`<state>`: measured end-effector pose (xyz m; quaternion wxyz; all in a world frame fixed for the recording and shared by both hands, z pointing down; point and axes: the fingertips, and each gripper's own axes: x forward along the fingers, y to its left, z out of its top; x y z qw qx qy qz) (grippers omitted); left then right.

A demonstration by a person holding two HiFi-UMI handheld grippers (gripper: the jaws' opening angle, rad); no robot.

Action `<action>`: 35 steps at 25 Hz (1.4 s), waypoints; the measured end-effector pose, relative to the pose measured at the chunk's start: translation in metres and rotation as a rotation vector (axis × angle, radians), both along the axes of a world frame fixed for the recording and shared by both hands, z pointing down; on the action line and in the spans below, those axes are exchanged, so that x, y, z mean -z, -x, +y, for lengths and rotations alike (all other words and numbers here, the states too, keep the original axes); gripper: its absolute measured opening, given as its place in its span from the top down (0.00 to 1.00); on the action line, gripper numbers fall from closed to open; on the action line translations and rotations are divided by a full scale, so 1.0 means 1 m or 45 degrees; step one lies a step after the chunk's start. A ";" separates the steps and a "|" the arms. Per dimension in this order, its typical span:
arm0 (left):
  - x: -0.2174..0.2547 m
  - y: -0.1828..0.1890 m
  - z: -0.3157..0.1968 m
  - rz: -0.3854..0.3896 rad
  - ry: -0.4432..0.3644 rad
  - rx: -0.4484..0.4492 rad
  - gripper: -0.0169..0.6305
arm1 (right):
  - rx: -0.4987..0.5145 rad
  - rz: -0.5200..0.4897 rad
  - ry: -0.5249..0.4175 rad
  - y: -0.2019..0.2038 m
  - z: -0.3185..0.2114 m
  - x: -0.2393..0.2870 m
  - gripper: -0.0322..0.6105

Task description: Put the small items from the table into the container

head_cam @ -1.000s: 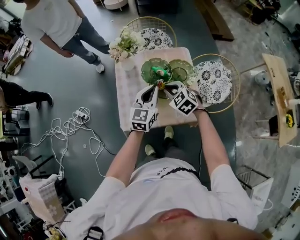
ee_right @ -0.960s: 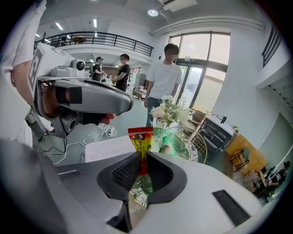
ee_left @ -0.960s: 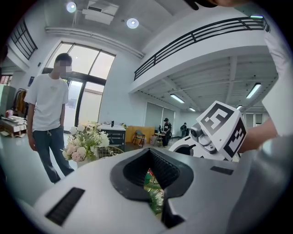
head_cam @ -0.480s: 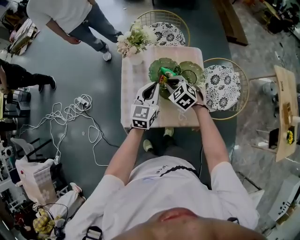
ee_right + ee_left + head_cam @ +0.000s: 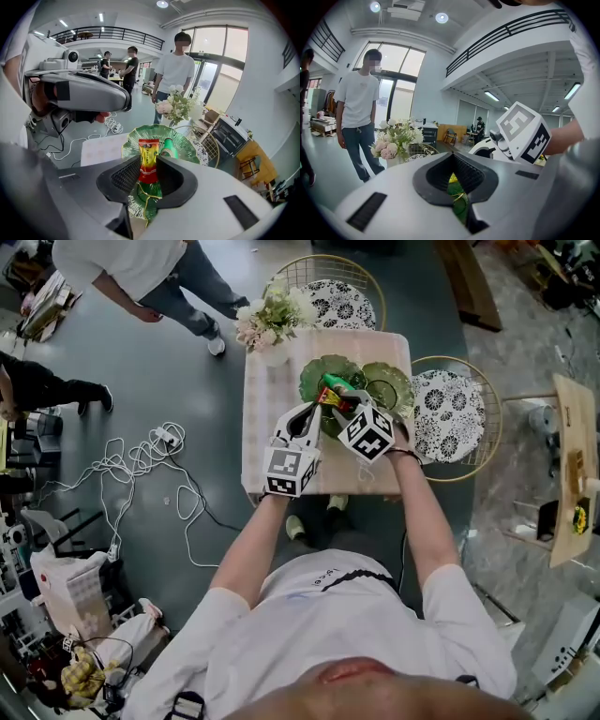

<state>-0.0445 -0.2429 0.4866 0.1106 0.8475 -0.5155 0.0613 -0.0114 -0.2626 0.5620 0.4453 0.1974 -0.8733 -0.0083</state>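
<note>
Table (image 5: pixel 272 399) with a checked cloth carries the green dish (image 5: pixel 317 371) in the head view. A smaller green dish (image 5: pixel 388 386) touches its right side, and a vase of flowers (image 5: pixel 272 320) stands just beyond its far left rim. Both grippers meet over the dish's near edge, the left gripper (image 5: pixel 312 414) beside the right gripper (image 5: pixel 340 404). A red and yellow packet (image 5: pixel 328 394) sits at the right one's tips, near a green bottle (image 5: pixel 332 382) lying in the dish.

In the left gripper view, the left gripper's jaws stand a narrow slit apart with nothing between them. The dish's gold-edged green shows through the slit. The right gripper's marker cube (image 5: pixel 523 133) sits close on the right.

In the right gripper view, the jaws are opening with the packet between them. It stands upright over the dish's near rim, its edges touching both pads. The bottle lies just beyond.
</note>
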 end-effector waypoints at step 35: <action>0.029 0.002 0.051 0.018 -0.067 -0.036 0.96 | -0.243 -0.418 -0.189 0.015 0.059 0.085 0.90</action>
